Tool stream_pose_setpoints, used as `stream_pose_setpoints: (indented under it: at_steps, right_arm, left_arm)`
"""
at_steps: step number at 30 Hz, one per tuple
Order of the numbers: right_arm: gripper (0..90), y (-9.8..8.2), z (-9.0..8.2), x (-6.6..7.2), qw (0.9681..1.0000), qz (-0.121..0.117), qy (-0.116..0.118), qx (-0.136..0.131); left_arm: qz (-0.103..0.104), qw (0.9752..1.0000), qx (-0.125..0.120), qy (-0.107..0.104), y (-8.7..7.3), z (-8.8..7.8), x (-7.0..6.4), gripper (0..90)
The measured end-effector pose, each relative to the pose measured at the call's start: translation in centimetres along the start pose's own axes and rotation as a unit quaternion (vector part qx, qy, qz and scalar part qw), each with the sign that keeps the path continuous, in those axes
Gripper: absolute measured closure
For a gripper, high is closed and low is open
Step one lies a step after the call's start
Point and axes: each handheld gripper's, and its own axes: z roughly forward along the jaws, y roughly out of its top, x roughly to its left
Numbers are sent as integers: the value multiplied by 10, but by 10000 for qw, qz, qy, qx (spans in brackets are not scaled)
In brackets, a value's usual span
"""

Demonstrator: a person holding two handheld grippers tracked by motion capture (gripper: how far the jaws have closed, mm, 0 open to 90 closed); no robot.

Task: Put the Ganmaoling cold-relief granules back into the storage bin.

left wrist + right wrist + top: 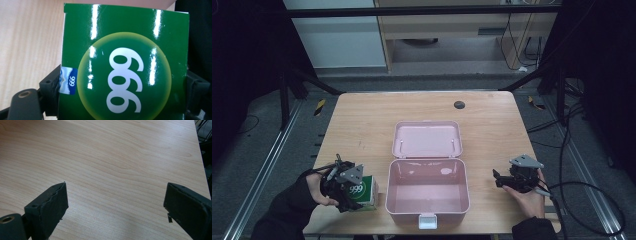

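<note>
A green carton marked 999 (366, 192) (125, 50) is held by my left gripper (354, 192) (122, 85) at the table's front left, just left of the pink box. The jaws press on the carton's two sides, and it is tilted off the wood. An open pink plastic box (388, 192) sits at the table's front middle, its inside bare and its lid (427, 140) laid back flat behind it. My right gripper (498, 179) (115, 202) rests low over the table to the right of the box, jaws wide apart with bare wood between them.
The wooden table (362, 120) has a small black disc (459, 105) near its far edge. A white latch (427, 220) sticks out at the pink box's front. Cables (582, 195) trail off the right side, and dark frame legs stand at both far corners.
</note>
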Motion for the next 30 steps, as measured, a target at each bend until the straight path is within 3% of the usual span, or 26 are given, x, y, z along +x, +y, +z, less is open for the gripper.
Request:
stream_pose_setpoints:
  at_steps: [6, 16, 30]
  right_arm:
    - [56, 0, 0, 0, 10000, -3, 1, 0]
    - [56, 0, 0, 1, 10000, 18, 29, 1]
    - [56, 0, 0, 0, 10000, -22, 18, -14]
  left_arm:
    - [253, 9996, 77, -17, 17, -13, -11, 139]
    - [288, 9995, 92, 16, 36, -22, -27, 140]
    - [534, 9985, 101, 14, 62, -33, -48, 141]
